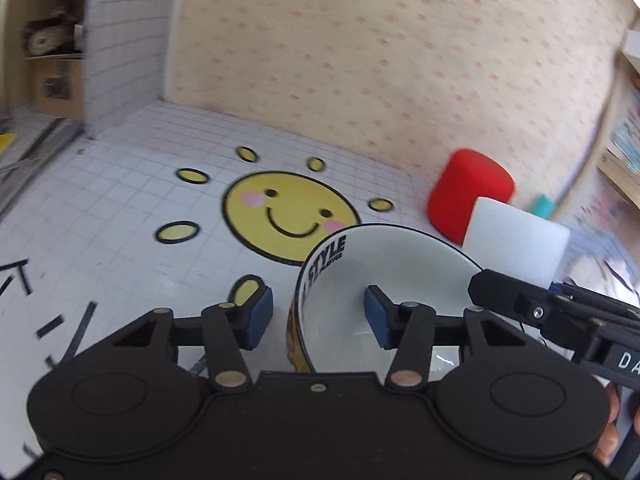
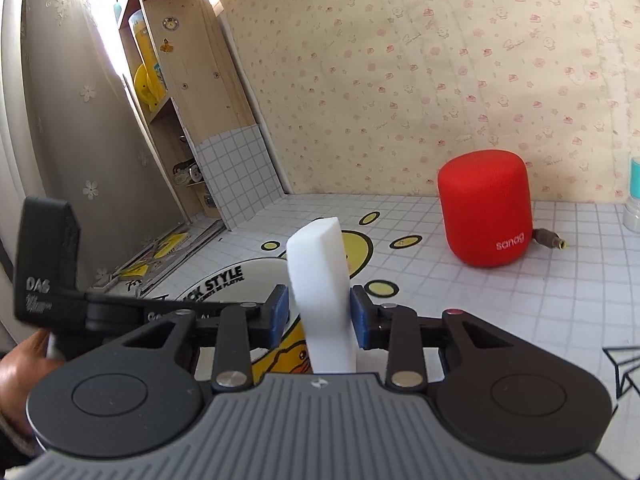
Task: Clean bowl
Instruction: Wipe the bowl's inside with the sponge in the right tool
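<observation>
The bowl (image 1: 384, 264) is white inside with a black rim and lettering, and yellow outside. It looks tilted in the left wrist view. My left gripper (image 1: 319, 316) straddles its near wall: one blue pad is outside and one inside, and neither presses on the wall, so it stands open. In the right wrist view the bowl (image 2: 236, 280) lies low at the left, partly hidden. My right gripper (image 2: 320, 312) is shut on an upright white sponge block (image 2: 318, 276), held just right of the bowl. The same sponge (image 1: 516, 240) rises beyond the bowl's far rim.
A red cylindrical speaker (image 2: 484, 208) stands on the white tiled table cover (image 2: 520, 300) at the back right, with a cable plug (image 2: 550, 240) beside it. A bottle (image 2: 634, 200) is at the right edge. A wooden shelf (image 2: 180, 92) stands left. A hand (image 2: 20, 364) holds the left gripper.
</observation>
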